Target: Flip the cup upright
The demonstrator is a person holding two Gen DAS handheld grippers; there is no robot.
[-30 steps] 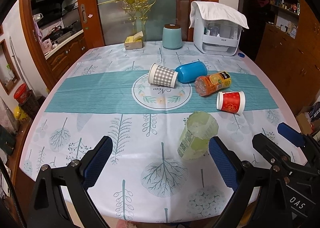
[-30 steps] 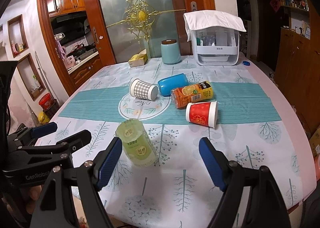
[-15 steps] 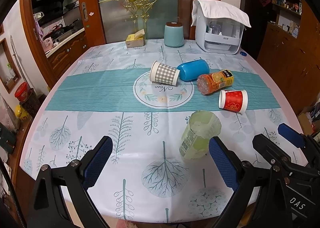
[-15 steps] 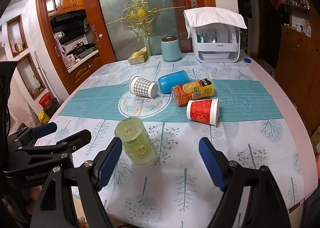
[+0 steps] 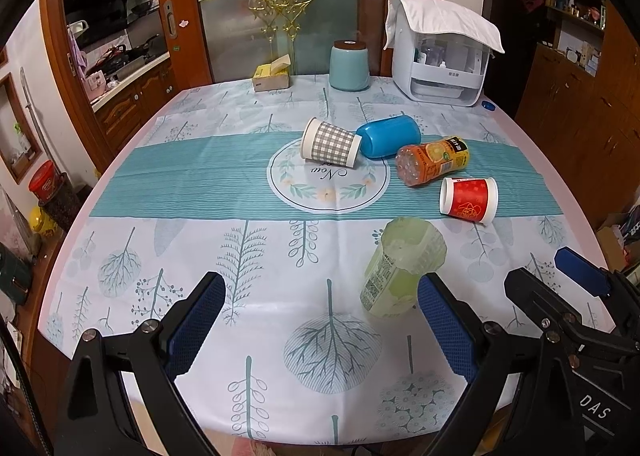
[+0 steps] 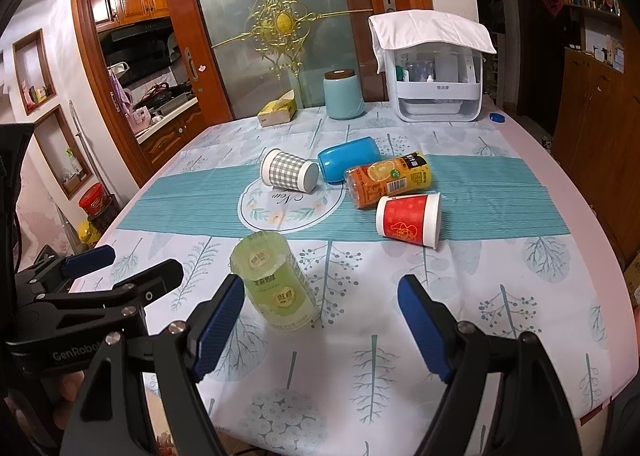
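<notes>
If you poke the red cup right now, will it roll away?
Probably yes. The red cup lies on its side on the tablecloth, so it could roll. It looks wider at the rim, so it would likely curve, not go straight. It looks like paper, so probably light and easy to squash.

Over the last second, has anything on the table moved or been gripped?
Nothing gripped or released. Both the left gripper and right gripper are open as before and barely drift. The green cup, red cup, checked cup, blue cup and orange bottle lie where they were.
</notes>
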